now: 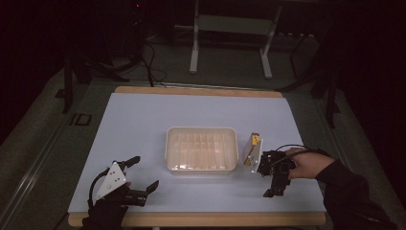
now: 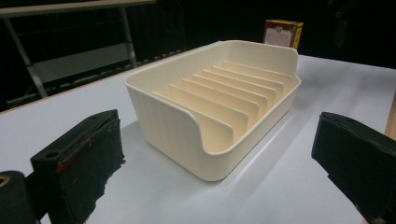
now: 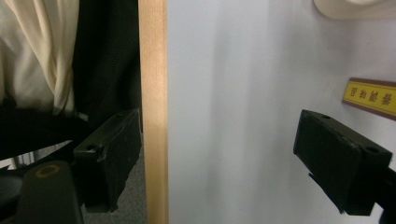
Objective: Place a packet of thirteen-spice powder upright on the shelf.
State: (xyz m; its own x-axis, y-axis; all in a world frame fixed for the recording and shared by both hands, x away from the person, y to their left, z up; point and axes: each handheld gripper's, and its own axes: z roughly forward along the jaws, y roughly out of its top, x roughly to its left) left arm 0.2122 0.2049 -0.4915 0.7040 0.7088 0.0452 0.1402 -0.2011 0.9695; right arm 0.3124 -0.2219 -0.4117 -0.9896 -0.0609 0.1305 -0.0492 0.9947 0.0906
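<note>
Left claw (image 1: pixel 143 173) low at the bench's (image 1: pixel 143 120) near left, spread wide, holding nothing, aimed at the cream rack (image 1: pixel 201 149). Right claw (image 1: pixel 266 175) gaping too, empty, hand (image 1: pixel 309 164) reaching in sideways just beside the upright box (image 1: pixel 252 150).

A cream slotted tray (image 1: pixel 201 149) sits mid-table — a small yellow-topped box (image 1: pixel 252 149) stands upright just beside it.

One cream slotted tray (image 1: pixel 201 149), one small yellow-labelled box (image 1: pixel 252 149), two claws, left claw (image 1: pixel 143 173), right claw (image 1: pixel 268 177)
</note>
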